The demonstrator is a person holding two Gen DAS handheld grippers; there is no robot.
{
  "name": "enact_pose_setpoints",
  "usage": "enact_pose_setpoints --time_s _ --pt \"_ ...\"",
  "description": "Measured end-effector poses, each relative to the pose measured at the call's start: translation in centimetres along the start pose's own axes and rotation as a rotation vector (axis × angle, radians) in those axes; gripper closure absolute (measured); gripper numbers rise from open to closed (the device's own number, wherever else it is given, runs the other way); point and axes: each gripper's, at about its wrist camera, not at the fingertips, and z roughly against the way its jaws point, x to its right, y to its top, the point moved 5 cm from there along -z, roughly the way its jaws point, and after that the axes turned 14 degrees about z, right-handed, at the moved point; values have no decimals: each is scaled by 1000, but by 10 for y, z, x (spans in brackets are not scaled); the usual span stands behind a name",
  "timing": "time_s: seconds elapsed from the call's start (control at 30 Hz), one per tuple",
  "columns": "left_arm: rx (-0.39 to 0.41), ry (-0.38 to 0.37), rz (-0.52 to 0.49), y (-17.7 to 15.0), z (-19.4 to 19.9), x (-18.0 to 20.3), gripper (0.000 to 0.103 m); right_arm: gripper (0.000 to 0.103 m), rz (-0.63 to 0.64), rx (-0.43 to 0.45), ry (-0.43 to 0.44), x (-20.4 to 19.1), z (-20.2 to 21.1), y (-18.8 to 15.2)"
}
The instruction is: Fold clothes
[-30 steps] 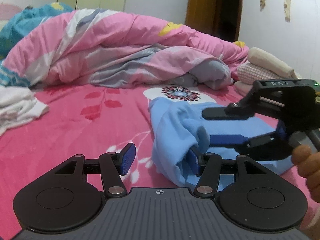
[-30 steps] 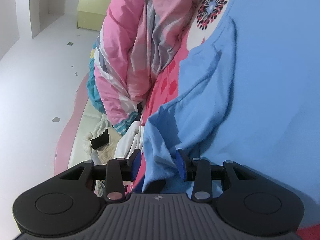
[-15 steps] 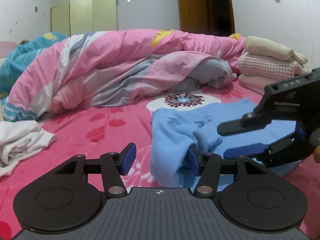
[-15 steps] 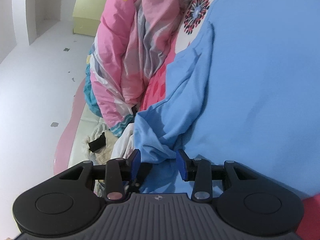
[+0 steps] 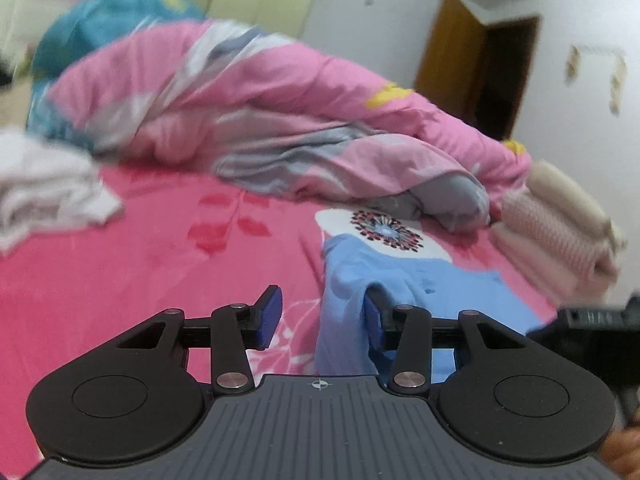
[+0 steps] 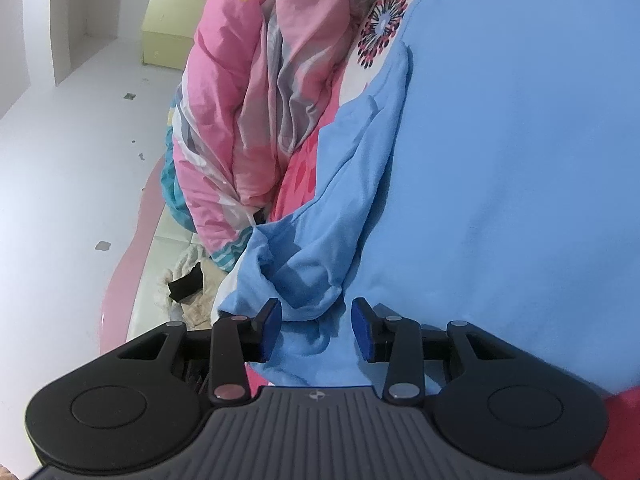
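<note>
A light blue garment (image 5: pixel 404 276) lies on the pink bedsheet (image 5: pixel 140 280), its near edge bunched up. My left gripper (image 5: pixel 320 318) is at that edge and its jaws are closing. A hanging fold of the garment rests against the right pad (image 5: pixel 370 324), while the left pad (image 5: pixel 270 316) stands clear over the sheet. In the right wrist view the blue garment (image 6: pixel 500 160) fills the right side. My right gripper (image 6: pixel 316 330) stands open with a crumpled fold (image 6: pixel 304 296) between its pads, not pinched. The other gripper's black body (image 5: pixel 592 320) shows blurred at the right edge.
A rumpled pink and grey quilt (image 5: pixel 280 112) lies across the back of the bed. Folded clothes (image 5: pixel 560 232) are stacked at the right, and a white heap of clothes (image 5: pixel 48 192) lies at the left. A brown door (image 5: pixel 480 64) is behind.
The left wrist view has rolled and blurred, and the left jaws have narrowed. The right gripper has slid from mid-right to that view's right edge. The blue fold stays between the right pads.
</note>
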Motion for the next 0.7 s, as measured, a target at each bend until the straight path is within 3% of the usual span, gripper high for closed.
enact_pose_setpoints --time_s 0.1,0.23,0.5,0.7 --pt "-22 -12 86 2 -3 -11 61 62 10 -1 2 -4 0 0" --pt "-25 -30 122 2 -1 -17 61 61 94 -6 -5 -17 -1 0" --pt "-31 -76 128 -2 1 -20 61 62 505 -43 -112 -71 -19 -9" --pt "-39 -116 94 -3 2 -16 61 73 835 -69 -225 -93 -41 -18"
